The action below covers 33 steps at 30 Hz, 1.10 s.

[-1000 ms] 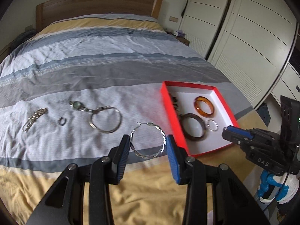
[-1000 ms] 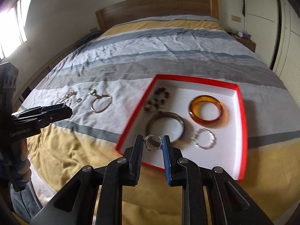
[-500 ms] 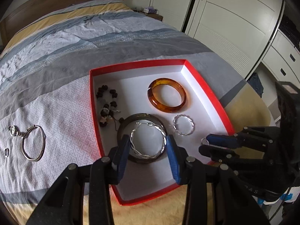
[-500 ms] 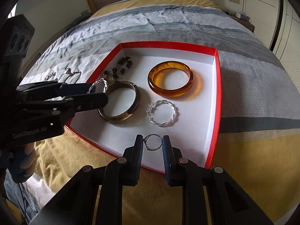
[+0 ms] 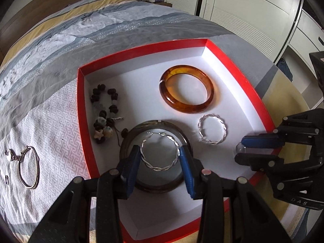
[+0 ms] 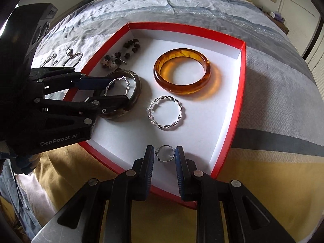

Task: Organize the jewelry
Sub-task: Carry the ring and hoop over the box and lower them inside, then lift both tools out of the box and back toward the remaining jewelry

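A red box (image 5: 80, 109) (image 6: 241, 85) with a white floor lies on the bed. In it are an amber bangle (image 5: 186, 89) (image 6: 182, 70), a dark bangle (image 5: 158, 186) (image 6: 135, 93), a bead bracelet (image 5: 105, 113) (image 6: 121, 54) and a twisted silver hoop (image 5: 212, 129) (image 6: 165, 113). My left gripper (image 5: 160, 156) (image 6: 113, 92) is shut on a second twisted silver hoop (image 5: 161, 151) (image 6: 117, 86), held above the dark bangle. My right gripper (image 6: 164, 154) (image 5: 240, 150) is shut on a small silver ring (image 6: 165, 153) over the box's near edge.
On the bedspread left of the box lie a silver bangle with a charm (image 5: 28, 166) (image 6: 74, 57), a small ring (image 5: 6, 179) and a silver chain piece (image 6: 48, 59). White wardrobe doors (image 5: 253, 10) stand to the right of the bed.
Both grippers have moved in lower over the box with their loads still held. The left one now holds its hoop above the dark bangle; the right holds its ring inside the near edge.
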Motion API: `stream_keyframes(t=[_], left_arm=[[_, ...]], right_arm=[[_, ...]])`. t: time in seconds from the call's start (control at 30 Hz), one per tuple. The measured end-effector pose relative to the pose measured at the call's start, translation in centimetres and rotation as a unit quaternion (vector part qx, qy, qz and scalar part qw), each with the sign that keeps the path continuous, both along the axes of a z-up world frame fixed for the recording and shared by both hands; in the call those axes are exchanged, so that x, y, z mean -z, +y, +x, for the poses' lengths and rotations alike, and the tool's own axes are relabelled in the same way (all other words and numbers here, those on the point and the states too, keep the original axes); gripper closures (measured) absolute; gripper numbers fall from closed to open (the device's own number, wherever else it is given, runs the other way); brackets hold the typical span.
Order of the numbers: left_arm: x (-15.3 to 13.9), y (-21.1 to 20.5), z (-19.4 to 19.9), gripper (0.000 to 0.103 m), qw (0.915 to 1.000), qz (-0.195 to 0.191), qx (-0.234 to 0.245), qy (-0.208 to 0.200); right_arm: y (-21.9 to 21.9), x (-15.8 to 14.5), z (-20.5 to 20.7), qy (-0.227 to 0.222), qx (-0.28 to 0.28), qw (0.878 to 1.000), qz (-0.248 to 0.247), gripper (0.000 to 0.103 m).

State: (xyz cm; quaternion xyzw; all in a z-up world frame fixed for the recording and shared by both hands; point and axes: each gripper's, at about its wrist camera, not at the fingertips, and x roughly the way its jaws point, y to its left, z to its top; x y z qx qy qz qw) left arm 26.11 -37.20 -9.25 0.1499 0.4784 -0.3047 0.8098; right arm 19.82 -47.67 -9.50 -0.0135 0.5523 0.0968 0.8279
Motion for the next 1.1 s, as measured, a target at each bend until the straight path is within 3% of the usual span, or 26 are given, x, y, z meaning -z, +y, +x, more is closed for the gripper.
stream_keyframes(t=[0.33,0.6,0.8,1.1], left_arm=[[-1.4,0.9,0.6,0.065,0.9994,-0.026,-0.016,0.019],[-7.7,3.5,-2.3,0.065,0.9967,-0.076,-0.025,-0.014],[-11.8,7.7,-6.2,0.065,0.9948,-0.084,-0.042,-0.038],[-14.7,17.9,-13.4,0.065,0.9904,-0.071,-0.099,-0.065]], right_arm=[[-0.3,-1.3,-0.7,-0.003,0.015,1.000,-0.008,0.072],[-0.2,-5.2,-4.1,-0.041,0.038,0.998,-0.001,0.071],[0.8,-9.3,-8.0,-0.084,0.060,0.994,0.019,0.069],[5.0,-13.8,-14.3,-0.128,0.055,0.989,0.046,0.068]])
